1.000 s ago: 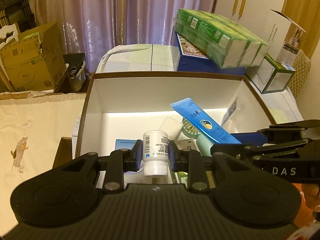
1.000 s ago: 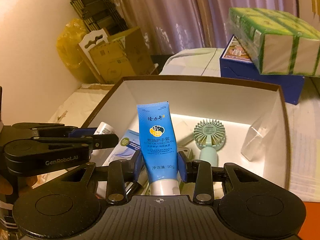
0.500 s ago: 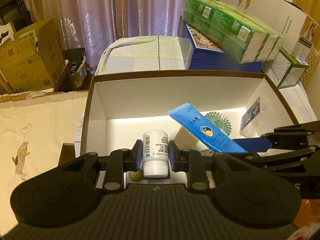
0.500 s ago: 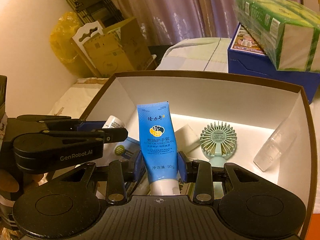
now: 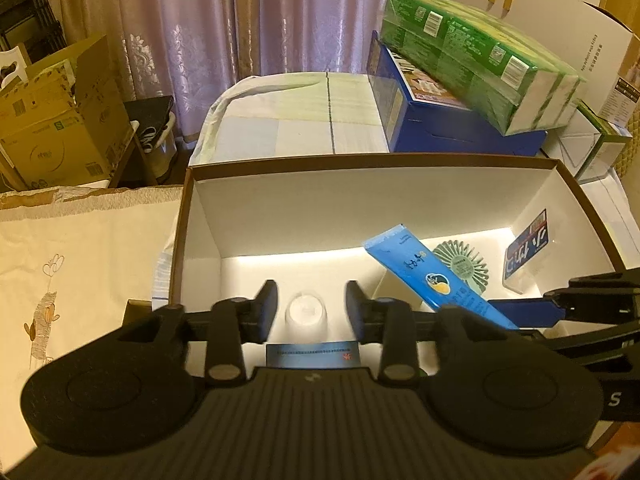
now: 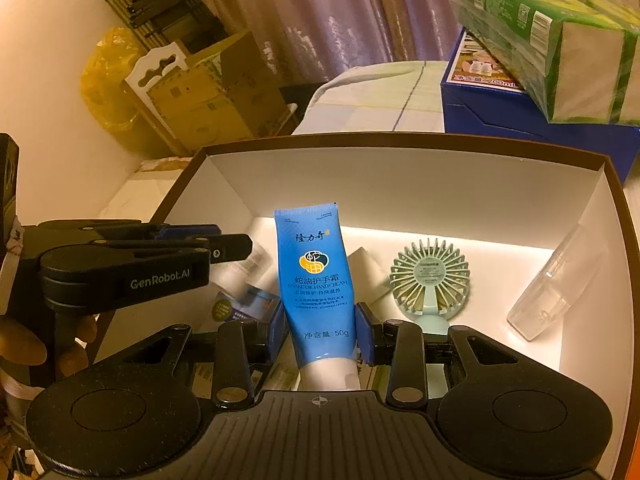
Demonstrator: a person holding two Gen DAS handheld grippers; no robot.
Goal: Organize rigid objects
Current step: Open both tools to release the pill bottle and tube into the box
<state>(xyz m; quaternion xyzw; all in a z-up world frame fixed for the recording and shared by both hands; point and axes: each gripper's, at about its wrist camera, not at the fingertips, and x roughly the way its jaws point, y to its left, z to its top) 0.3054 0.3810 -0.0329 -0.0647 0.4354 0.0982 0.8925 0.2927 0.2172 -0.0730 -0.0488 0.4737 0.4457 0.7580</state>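
Observation:
A brown-rimmed white box point(image 5: 360, 204) point(image 6: 400, 168) holds the objects. My left gripper point(image 5: 310, 312) is open over its near left part; a white bottle point(image 5: 306, 314) sits blurred between the spread fingers, free of them, and shows blurred in the right wrist view point(image 6: 244, 268). My right gripper point(image 6: 322, 330) is shut on a blue hand cream tube point(image 6: 318, 280), held upright over the box; the tube shows tilted in the left wrist view point(image 5: 436, 280). A mint mini fan point(image 6: 430, 280) point(image 5: 464, 266) and a clear bottle point(image 6: 560, 288) point(image 5: 528, 252) lie in the box.
A blue carton point(image 5: 314, 354) lies on the box floor under my left gripper. Green tissue packs point(image 5: 480, 64) on a blue box point(image 5: 440, 128) stand behind the white box. A cardboard box point(image 5: 60, 120) is at far left. A cream cloth point(image 5: 80, 260) lies left.
My left gripper has opened and let go of the white bottle, which has dropped between the fingers. Both grippers have risen over the box. The right still holds the tube.

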